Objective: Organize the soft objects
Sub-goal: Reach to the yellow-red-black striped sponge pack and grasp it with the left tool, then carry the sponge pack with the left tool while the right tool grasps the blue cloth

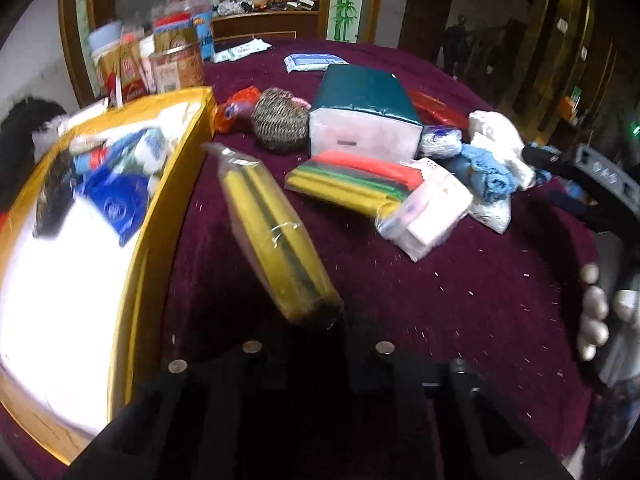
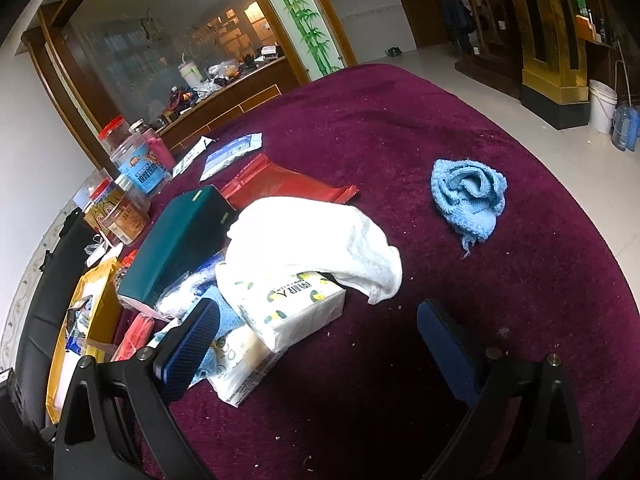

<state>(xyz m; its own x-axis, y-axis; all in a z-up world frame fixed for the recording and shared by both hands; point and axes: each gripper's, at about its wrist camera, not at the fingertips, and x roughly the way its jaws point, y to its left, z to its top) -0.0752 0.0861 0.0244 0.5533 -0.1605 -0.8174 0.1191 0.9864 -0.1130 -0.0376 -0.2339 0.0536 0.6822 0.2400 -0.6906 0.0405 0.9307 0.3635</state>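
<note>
Surface: maroon velvet table (image 2: pixel 400 128), cluttered.
Sponge pack (image 1: pixel 276 236): pinched at near end by left gripper (image 1: pixel 316 320), long axis pointing away, just right of yellow box (image 1: pixel 160 216).
Right gripper (image 2: pixel 316 344): spread, empty, tissue pack (image 2: pixel 288 304) ahead-left.

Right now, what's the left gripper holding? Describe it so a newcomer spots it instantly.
On the maroon tablecloth, just right of the yellow box, the left gripper clamps one end of a long yellow sponge pack in clear wrap. Unlike the multicoloured pack behind, it is plain yellow with a dark stripe.
</note>
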